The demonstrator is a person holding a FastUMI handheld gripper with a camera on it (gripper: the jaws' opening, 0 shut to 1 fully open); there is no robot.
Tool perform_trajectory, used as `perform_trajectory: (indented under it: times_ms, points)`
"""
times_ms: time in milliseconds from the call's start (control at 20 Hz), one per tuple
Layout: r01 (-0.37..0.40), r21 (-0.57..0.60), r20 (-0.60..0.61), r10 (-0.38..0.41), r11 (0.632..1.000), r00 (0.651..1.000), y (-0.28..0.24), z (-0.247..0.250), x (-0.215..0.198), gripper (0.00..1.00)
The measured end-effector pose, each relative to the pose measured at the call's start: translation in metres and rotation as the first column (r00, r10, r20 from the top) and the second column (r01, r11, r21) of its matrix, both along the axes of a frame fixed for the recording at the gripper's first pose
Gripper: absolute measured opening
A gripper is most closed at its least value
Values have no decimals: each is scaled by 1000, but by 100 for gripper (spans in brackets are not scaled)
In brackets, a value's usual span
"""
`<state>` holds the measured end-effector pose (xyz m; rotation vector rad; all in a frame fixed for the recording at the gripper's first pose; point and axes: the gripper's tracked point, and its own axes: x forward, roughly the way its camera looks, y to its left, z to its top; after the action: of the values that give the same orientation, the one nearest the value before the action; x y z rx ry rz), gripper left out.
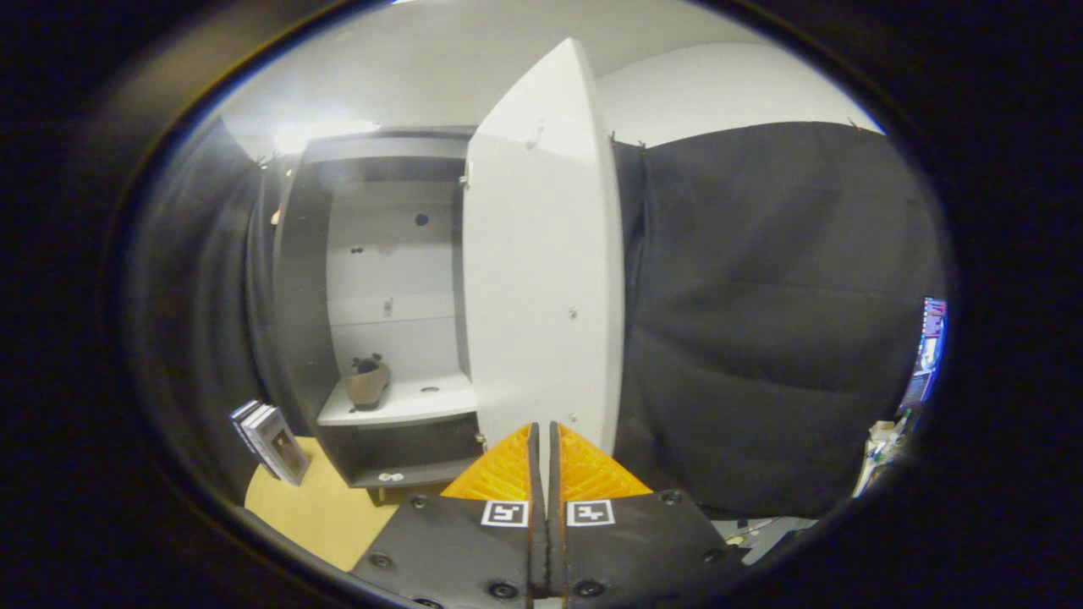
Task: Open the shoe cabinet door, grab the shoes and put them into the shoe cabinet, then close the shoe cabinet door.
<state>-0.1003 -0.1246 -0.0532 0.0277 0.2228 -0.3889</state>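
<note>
The shoe cabinet (pixel 298 279) stands open ahead and to the left of my fingers, dark outside with white shelves inside. Its white door (pixel 541 271) is swung out toward me, its lower end just beyond my fingertips. A tan shoe (pixel 369 385) lies on the lower white shelf (pixel 423 402), toward that shelf's left side. My gripper (pixel 542 428) is shut, the two fingers close together with only a thin slit and nothing between them, right in front of the door's bottom.
A few books (pixel 271 440) lean beside the cabinet's lower left, on a light wooden surface (pixel 321 507). Black cloth hangs to the right of the door. A lit screen (pixel 929 351) and some clutter sit far right.
</note>
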Motion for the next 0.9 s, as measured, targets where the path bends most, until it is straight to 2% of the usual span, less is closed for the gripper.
perform_trajectory:
  times_ms: [300, 500, 700, 900]
  points:
    - [-150, 55, -100, 155, 987, 983, 45, -45, 6, 2]
    - [-246, 99, -207, 262, 964, 943, 75, -94, 12, 2]
    - [-316, 191, -345, 365, 929, 865, 105, -154, 7, 2]
    - [-363, 279, -486, 457, 889, 745, 127, -206, -10, 3]
